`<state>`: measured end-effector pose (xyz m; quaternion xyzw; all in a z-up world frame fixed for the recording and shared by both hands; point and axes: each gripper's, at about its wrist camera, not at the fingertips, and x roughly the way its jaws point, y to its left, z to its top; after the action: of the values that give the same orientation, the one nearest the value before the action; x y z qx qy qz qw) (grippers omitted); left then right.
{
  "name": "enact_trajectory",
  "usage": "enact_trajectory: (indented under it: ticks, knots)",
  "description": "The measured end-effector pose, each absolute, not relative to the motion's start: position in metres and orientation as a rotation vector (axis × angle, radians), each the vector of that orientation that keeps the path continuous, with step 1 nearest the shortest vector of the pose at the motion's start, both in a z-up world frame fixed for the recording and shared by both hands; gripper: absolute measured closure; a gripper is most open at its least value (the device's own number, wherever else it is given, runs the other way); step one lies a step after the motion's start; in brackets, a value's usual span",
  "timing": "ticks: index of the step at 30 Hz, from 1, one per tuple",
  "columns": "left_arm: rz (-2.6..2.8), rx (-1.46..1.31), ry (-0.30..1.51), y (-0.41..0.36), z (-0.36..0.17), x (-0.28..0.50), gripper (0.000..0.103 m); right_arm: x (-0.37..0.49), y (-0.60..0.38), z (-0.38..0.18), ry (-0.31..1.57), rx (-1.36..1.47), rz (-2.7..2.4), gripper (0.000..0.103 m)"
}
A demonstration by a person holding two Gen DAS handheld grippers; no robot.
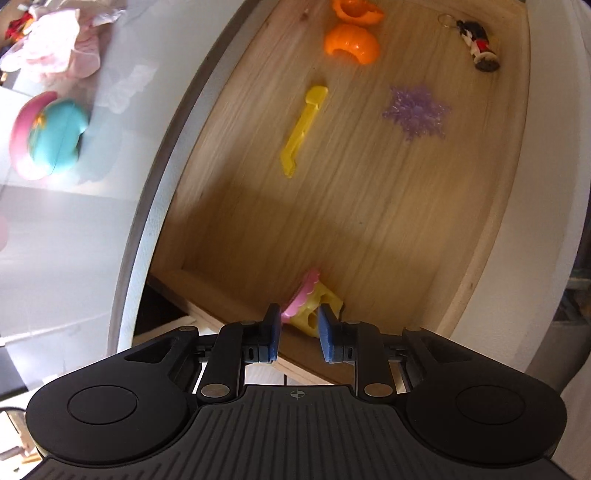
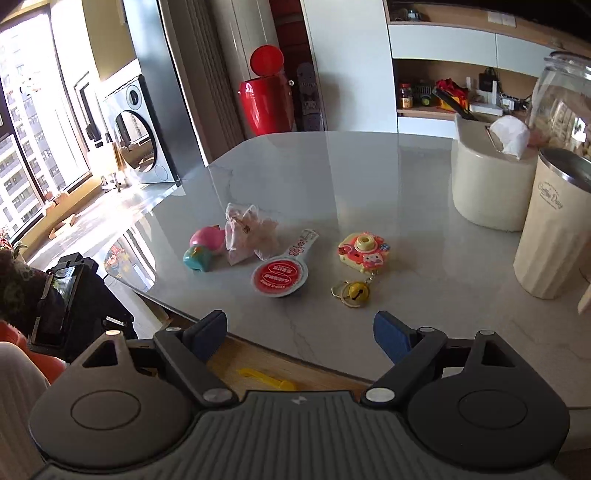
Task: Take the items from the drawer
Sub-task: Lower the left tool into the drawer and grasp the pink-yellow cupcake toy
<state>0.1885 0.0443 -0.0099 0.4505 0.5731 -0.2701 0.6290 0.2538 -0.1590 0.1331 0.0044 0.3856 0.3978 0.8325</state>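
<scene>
The open wooden drawer (image 1: 369,206) is the landmark here. The left gripper (image 1: 298,334) hangs over its near corner w/ jaws partly apart, flanking a small pink-and-yellow plastic toy (image 1: 309,302); the blue pads sit just beside it on either side, but whether they touch it cannot be told, so no firm clamp yet. Further into the drawer lie a yellow plastic clip-like stick (image 1: 303,129), two orange plastic half-shells (image 1: 352,31), a purple spiky translucent piece (image 1: 416,110) and a black-and-white figure keychain (image 1: 478,46) at the far side. The right gripper (image 2: 300,334) hovers above the drawer's front edge, jaws wide apart and holding nothing, facing the grey marble table (image 2: 369,177) above the drawer, where a pink-and-teal toy (image 2: 205,247), a crinkled clear bag (image 2: 247,232), a red-and-white round paddle (image 2: 282,275), a yellow toy camera (image 2: 364,251) w/ a gold bell (image 2: 352,290) are laid out already. The pink-and-yellow toy looks light, stiff, hollow plastic, prob. smooth & a bit slippery; its shape is uneven, so a grip across the flatter yellow body, not the thin pink scalloped rim, seems safest, w/ modest squeeze since it could pop sideways. The task seems roughly midway, approx. six pieces left in the drawer.
</scene>
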Motion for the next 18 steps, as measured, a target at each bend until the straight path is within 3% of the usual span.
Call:
enact_trajectory:
  ticks: [6,14,18]
  knots:
    - [-0.677,1.178,1.315,0.028,-0.028,0.193,0.077,0.262,-0.187,0.12,0.916,0.099,0.803,0.016]
    - [-0.642,1.123,1.471,0.026,-0.06,0.203,0.079,0.253,-0.179,0.124,0.91,0.084,0.823,0.014]
    - [-0.546,1.006,1.503,0.031,-0.062,0.211,0.074,0.255,-0.176,0.121,0.927,0.072,0.809,0.014]
